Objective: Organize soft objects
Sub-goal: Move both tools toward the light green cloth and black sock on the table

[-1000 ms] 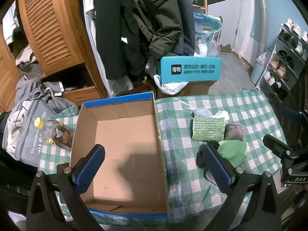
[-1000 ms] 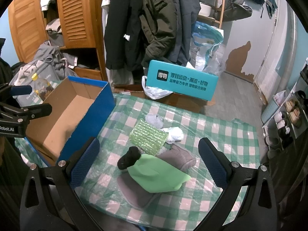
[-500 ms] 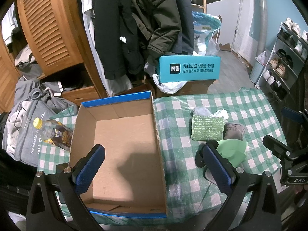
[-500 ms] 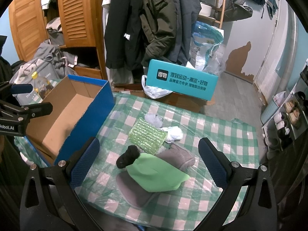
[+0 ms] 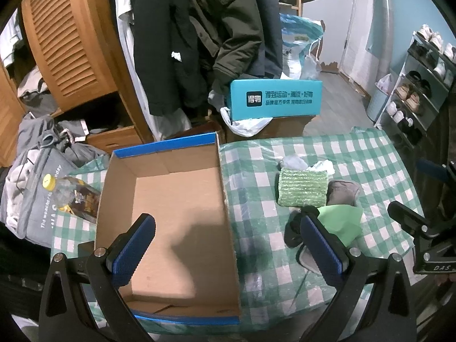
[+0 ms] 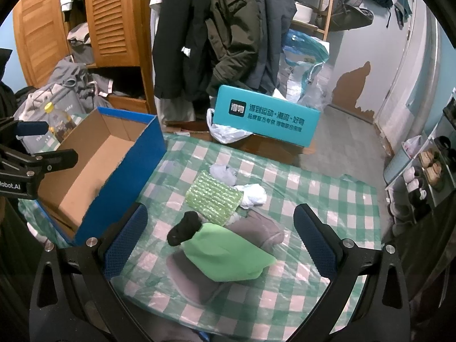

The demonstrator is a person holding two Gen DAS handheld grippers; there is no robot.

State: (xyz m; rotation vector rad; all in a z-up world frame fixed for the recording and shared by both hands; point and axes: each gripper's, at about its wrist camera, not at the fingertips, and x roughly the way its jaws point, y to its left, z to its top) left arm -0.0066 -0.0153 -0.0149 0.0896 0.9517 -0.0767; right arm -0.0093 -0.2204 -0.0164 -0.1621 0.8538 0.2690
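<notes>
An empty blue-edged cardboard box (image 5: 159, 171) (image 6: 125, 148) stands on the left of the green checked table (image 6: 313, 188). To its right lies a pile of soft things: a green knitted cloth (image 6: 212, 198) (image 5: 302, 186), a light green cloth (image 6: 228, 253) (image 5: 340, 222), a black sock (image 6: 183, 228), grey slippers (image 6: 256, 229) and white cloths (image 6: 253, 195). My left gripper (image 5: 228, 245) is open and empty above the box's right wall. My right gripper (image 6: 221, 239) is open and empty above the pile.
A bottle with a yellow cap (image 5: 71, 196) lies left of the box. A teal box (image 6: 266, 115) stands behind the table, under hanging coats (image 6: 216, 28). A wooden wardrobe (image 5: 71, 42) and a heap of clothes are at the left, a shoe rack (image 5: 421, 91) at the right.
Both views have shifted slightly; the grippers stay open and nothing on the table has moved.
</notes>
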